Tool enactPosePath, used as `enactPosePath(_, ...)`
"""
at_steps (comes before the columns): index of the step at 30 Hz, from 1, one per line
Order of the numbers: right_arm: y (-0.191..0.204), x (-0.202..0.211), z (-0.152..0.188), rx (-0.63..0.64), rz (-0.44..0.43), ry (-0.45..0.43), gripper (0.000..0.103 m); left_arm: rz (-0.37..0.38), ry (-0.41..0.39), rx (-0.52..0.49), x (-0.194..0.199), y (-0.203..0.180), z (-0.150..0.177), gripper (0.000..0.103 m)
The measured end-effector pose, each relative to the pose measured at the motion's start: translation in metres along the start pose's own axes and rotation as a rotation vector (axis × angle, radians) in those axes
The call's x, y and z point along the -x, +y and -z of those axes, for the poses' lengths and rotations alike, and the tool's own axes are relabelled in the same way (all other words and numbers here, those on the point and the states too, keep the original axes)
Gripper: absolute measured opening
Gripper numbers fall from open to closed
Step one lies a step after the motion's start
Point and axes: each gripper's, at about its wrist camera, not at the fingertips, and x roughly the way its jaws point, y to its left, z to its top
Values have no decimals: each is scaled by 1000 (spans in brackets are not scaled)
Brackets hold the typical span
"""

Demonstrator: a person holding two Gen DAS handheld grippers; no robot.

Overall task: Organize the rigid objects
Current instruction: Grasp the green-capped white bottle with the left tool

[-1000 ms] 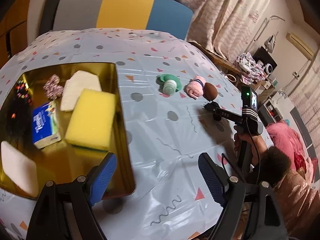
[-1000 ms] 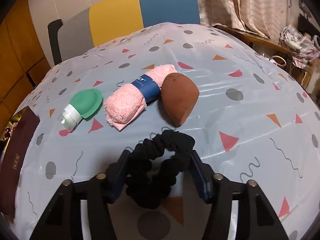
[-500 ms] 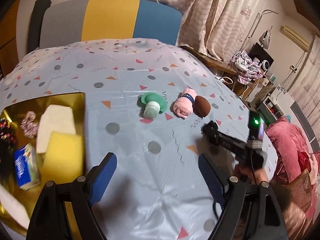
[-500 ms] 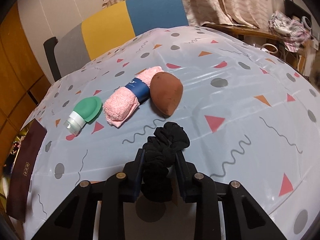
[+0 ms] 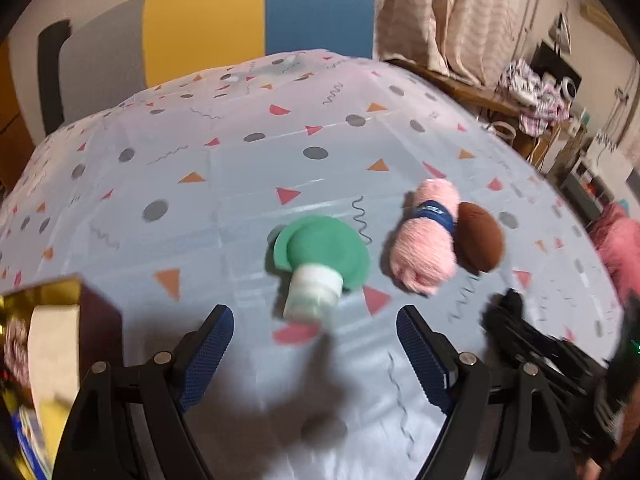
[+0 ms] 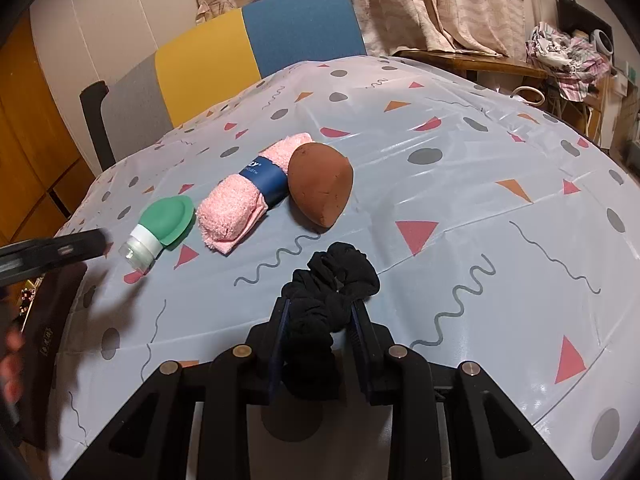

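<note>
Swung away from the gold tray (image 5: 40,292) toward the green squeeze bottle (image 5: 320,260), left claw (image 5: 312,348) now, pads spread wide and empty, framing the cap end for a pinch. Nearer in the right wrist view, right claw (image 6: 320,332) clamped on black scrunchie (image 6: 332,284), bunched between the pads, low over the surface (image 6: 480,184). Beyond, untouched: pink rolled towel (image 6: 244,196) touching brown sponge (image 6: 320,184). Farther back, striped chair (image 6: 256,48).
</note>
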Motion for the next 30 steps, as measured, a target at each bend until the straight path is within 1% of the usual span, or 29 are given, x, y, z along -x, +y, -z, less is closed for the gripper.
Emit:
enactPosePath(4,-2,0,0,-13,-11,-4,29,-70,1,-105,-27,-14,-11,85)
enactPosePath(6,-2,0,0,-14,-12,-6,29,-75,0,-127,-37,-18,-14,85)
enactPosePath(8,-2,0,0,-12,-8,-7,29,-63,24,-118,-49,-18,-18,85)
enactPosePath(10,0,0,1,-6,-1,-7,29,-79,51,-96,-61,-15,-20,85)
enactPosePath(12,0,0,1,-4,1,-8,29,-72,57,-67,-68,-11,-19,85)
enactPosePath(14,0,0,1,-6,-1,-10,29,-56,38,-54,-69,-10,-17,80)
enactPosePath(15,-1,0,1,-7,-2,-11,29,-45,22,-62,-67,-12,-14,69)
enactPosePath(17,-1,0,1,-9,-5,-11,29,-53,6,-85,-68,-16,-9,66)
enactPosePath(21,0,0,2,-3,3,-13,29,-42,-40,-82,-63,-17,-1,53)
enactPosePath(22,0,0,2,0,6,-14,29,-50,-46,-72,-60,-16,1,45)
enactPosePath(25,3,-1,2,12,21,-16,29,-46,-56,-32,-53,-9,5,45)
enactPosePath(30,5,-2,3,30,42,-17,29,-4,-64,38,-38,3,19,45)
